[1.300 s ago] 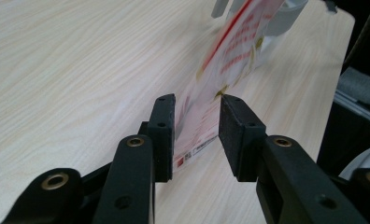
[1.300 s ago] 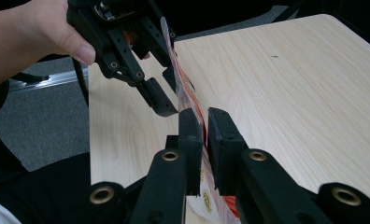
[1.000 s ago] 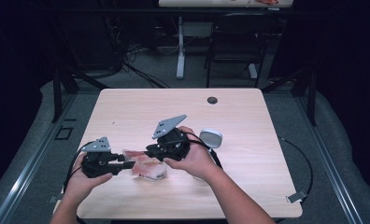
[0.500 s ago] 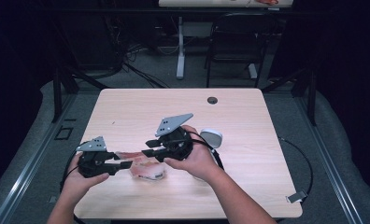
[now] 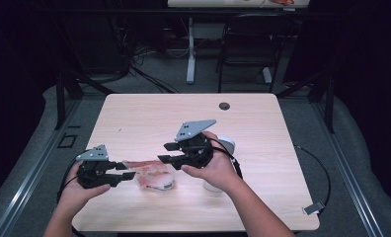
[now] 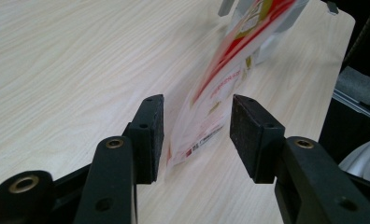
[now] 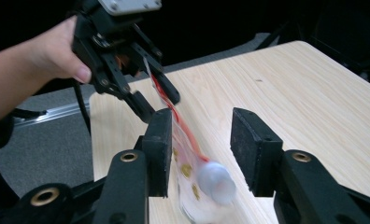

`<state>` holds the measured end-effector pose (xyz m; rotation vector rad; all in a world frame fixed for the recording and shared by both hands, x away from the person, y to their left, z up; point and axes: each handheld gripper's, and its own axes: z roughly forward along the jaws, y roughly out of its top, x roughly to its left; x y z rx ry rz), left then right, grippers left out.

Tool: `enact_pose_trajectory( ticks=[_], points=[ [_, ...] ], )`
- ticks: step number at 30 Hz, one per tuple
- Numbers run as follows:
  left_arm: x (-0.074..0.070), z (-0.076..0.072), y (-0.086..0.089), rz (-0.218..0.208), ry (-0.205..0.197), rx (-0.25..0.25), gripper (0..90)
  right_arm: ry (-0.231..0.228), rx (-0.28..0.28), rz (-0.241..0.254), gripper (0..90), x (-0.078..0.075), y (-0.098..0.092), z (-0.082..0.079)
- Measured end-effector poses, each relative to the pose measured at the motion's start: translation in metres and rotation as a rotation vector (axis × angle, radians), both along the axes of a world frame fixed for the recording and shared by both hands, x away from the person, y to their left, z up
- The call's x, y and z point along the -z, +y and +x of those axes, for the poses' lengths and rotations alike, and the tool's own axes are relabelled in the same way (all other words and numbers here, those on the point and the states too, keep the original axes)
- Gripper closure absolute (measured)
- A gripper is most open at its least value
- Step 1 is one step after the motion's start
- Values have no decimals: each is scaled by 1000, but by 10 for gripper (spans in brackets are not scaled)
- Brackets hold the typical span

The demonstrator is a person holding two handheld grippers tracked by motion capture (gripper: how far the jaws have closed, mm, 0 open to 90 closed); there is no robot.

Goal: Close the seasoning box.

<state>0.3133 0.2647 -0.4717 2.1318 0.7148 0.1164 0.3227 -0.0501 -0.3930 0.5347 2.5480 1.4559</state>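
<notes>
a pouch (image 5: 154, 174) lies on the desk (image 5: 262, 128) at six o'clock, between two spread claws: left (image 5: 128, 171), right (image 5: 165, 152), whose jaws have just been opening. release seems in hand; regrasping is called for next.

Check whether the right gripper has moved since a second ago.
No: the right gripper stays below-left of the table's hole; its fingers have just been opening, bag between them.

Both grippers' fingers stand apart, right gripper (image 5: 166, 152) just opening, left gripper (image 5: 127, 170) level.
</notes>
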Motion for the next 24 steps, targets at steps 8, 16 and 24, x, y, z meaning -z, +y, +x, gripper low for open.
enact_pose_trajectory(
  ticks=[8,16,24],
  points=[
    [-2,-1,-3,6,-8,5,553,-2,80,-3,578,3,-22,0],
    [-2,-2,-7,-1,-11,13,555,-29,221,7,578,5,-56,3],
    [-2,-1,-5,1,-14,0,555,-23,277,23,697,1,-83,6]
  ],
)
